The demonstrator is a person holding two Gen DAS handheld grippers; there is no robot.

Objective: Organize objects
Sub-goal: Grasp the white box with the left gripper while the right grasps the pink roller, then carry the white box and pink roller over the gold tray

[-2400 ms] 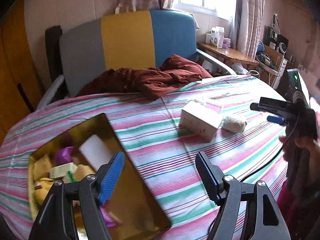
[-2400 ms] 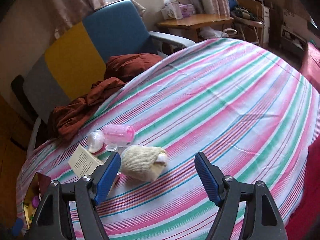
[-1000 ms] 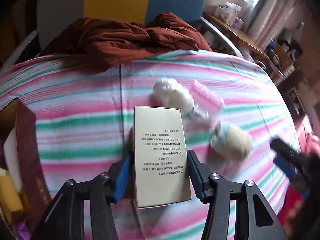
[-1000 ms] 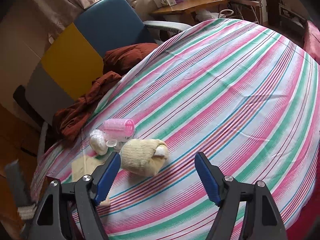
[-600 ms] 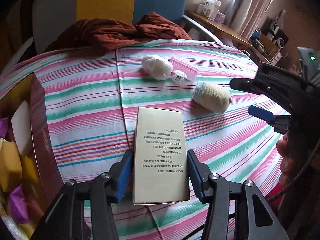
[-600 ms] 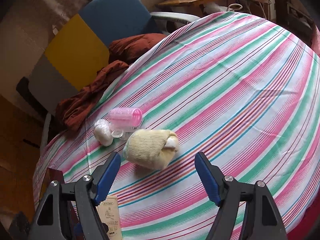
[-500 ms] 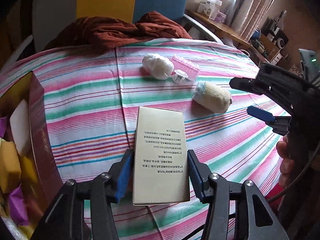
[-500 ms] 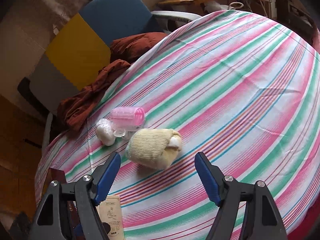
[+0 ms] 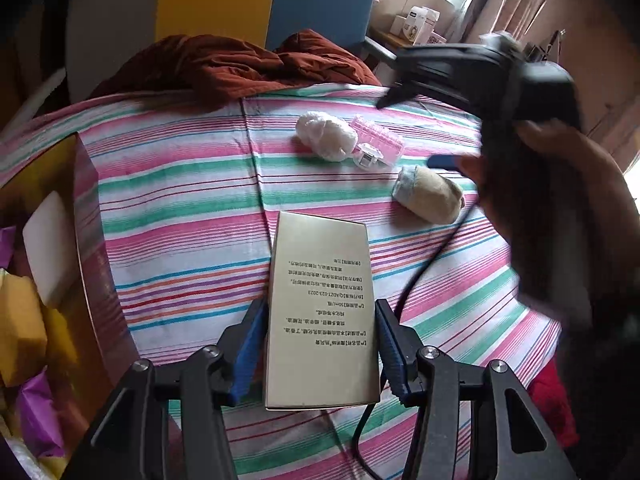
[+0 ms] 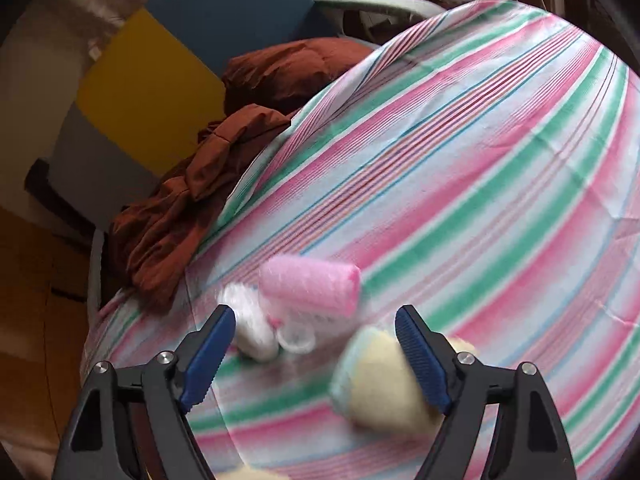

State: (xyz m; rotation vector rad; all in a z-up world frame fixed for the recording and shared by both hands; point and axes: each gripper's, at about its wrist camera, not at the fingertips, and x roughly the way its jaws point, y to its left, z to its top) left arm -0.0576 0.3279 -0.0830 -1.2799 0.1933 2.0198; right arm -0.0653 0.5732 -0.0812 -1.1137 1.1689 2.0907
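My left gripper (image 9: 318, 344) is shut on a cream printed box (image 9: 322, 304) and holds it above the striped cloth, right of the gold-lined box (image 9: 86, 216). My right gripper (image 10: 316, 344) is open, low over the pink hair roller (image 10: 310, 286), the white fluffy ball (image 10: 250, 330) and the rolled beige sock (image 10: 380, 376), which sits by its right finger. The left wrist view also shows the white ball (image 9: 326, 138), the roller (image 9: 378, 142), the sock (image 9: 428, 194) and the right gripper (image 9: 452, 80) above them.
The gold-lined box holds several items, among them a white block (image 9: 50, 248) and yellow and purple packets. A rumpled rust-red cloth (image 9: 224, 66) lies at the bed's far edge against a grey, yellow and blue chair (image 9: 224, 0). A black cable (image 9: 420, 276) trails across the striped sheet.
My right gripper has moved down and forward over the roller, ball and sock, still open. My left gripper keeps the cream box, lifted off the sheet and held near the gold-lined box.
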